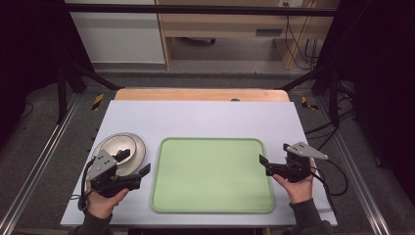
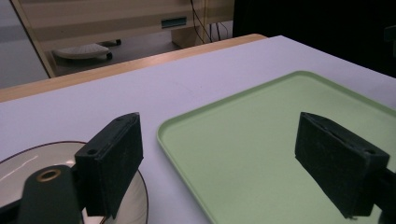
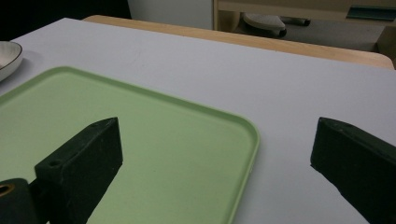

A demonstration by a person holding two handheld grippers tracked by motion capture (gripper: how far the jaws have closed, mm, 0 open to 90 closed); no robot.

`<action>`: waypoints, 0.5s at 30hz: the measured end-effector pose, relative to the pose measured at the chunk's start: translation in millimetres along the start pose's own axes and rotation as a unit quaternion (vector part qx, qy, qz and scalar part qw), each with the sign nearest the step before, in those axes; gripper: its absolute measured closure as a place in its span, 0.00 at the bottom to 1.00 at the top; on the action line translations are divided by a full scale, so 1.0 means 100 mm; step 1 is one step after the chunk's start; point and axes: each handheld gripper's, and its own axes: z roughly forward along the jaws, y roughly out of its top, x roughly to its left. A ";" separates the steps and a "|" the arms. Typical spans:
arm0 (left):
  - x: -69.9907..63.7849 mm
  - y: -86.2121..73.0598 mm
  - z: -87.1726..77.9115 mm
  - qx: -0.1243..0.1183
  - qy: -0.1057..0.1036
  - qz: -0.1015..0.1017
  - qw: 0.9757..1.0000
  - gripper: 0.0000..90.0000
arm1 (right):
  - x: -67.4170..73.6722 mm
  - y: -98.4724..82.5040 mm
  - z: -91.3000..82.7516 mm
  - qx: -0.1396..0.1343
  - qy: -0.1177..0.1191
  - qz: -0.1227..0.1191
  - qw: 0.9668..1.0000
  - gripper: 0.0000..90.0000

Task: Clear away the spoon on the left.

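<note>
An empty light green tray [image 1: 211, 175] lies in the middle of the white table top. To its left sits a cream plate [image 1: 128, 145] with a dark rim. My left gripper [image 1: 133, 162] is open, one jaw over the plate's near edge and the other at the tray's left rim. In the left gripper view the left gripper [image 2: 224, 158] spans the plate [image 2: 42, 156] and the tray [image 2: 261, 135], holding nothing. My right gripper [image 1: 275, 153] is open at the tray's right rim. In the right gripper view the right gripper [image 3: 219, 163] straddles the tray's corner [image 3: 140, 121], empty.
The white sheet [image 1: 205, 117] covers a wooden table whose far edge [image 1: 200, 94] shows behind it. Black frame posts and metal rails run along both sides. Cables hang at the back right. In the right gripper view the plate [image 3: 7, 56] shows at far left.
</note>
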 end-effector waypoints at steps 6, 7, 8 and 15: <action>0.06 0.02 -0.06 -0.002 0.006 -0.004 1.000 0.17 | 0.01 0.00 0.01 0.002 -0.001 -0.002 1.000 0.03; 0.07 0.02 -0.07 -0.002 0.007 -0.003 1.000 0.17 | 0.01 0.00 0.01 0.002 0.000 -0.002 1.000 0.03; 0.08 0.02 -0.08 -0.003 0.008 -0.005 1.000 0.17 | 0.01 0.00 0.01 0.002 0.000 -0.002 1.000 0.03; 0.13 0.03 -0.15 -0.003 0.013 -0.005 1.000 0.17 | 0.01 -0.01 0.02 0.006 0.001 -0.004 1.000 0.02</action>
